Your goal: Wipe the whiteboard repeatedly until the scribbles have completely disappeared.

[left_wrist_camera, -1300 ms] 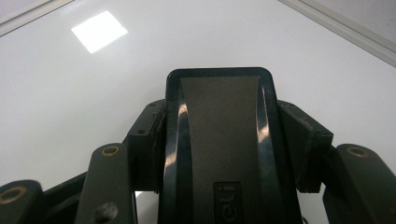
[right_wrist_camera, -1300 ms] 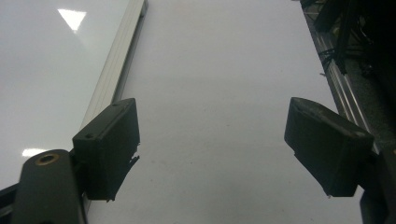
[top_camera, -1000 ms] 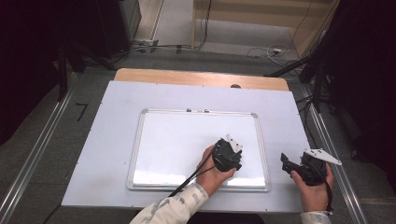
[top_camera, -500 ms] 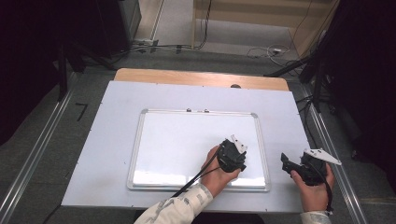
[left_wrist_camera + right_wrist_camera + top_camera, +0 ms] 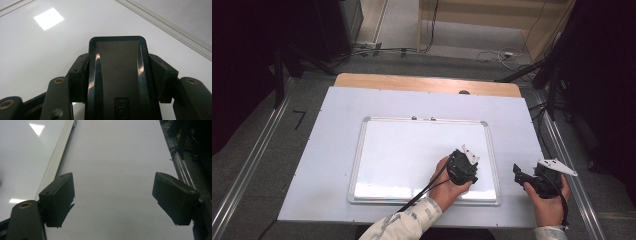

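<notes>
A whiteboard [image 5: 412, 150] with a silver frame lies flat in the middle of the white table [image 5: 337, 110]. My left gripper [image 5: 460, 167] is over the board's lower right part, shut on a black board eraser [image 5: 117, 55]. In the left gripper view the eraser stands between the two pads [image 5: 80, 75], its end close to the white board surface [image 5: 37, 50]. My right gripper [image 5: 524, 177] is off the board, to its right, above the bare table. Its jaws are open, with nothing between them [image 5: 122, 197].
The board's right frame edge [image 5: 60, 155] runs just left of the right gripper's left pad. The table's right edge and a metal rail [image 5: 569, 165] are close to the right hand. A wooden strip [image 5: 427, 84] borders the far side of the table.
The left gripper has slid a little to the right across the board with the eraser. The right gripper has stayed in place.
</notes>
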Demonstrator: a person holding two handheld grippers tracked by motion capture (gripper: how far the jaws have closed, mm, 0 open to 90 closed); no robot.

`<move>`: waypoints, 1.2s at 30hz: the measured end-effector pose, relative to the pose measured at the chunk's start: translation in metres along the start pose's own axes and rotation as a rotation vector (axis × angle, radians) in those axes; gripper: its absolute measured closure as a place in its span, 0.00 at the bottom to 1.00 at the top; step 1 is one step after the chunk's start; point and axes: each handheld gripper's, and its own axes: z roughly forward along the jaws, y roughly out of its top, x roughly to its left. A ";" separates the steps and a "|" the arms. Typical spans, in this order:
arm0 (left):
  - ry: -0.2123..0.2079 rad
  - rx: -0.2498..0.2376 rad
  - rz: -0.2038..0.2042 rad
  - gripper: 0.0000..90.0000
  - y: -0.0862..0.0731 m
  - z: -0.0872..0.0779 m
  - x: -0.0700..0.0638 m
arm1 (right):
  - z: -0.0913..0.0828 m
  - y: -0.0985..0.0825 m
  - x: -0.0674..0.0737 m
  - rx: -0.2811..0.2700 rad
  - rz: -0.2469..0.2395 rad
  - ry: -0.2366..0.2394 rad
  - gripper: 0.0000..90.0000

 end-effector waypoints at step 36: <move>0.048 -0.001 -0.050 0.46 -0.027 -0.026 0.045 | -0.001 -0.001 0.000 0.002 -0.007 -0.017 0.18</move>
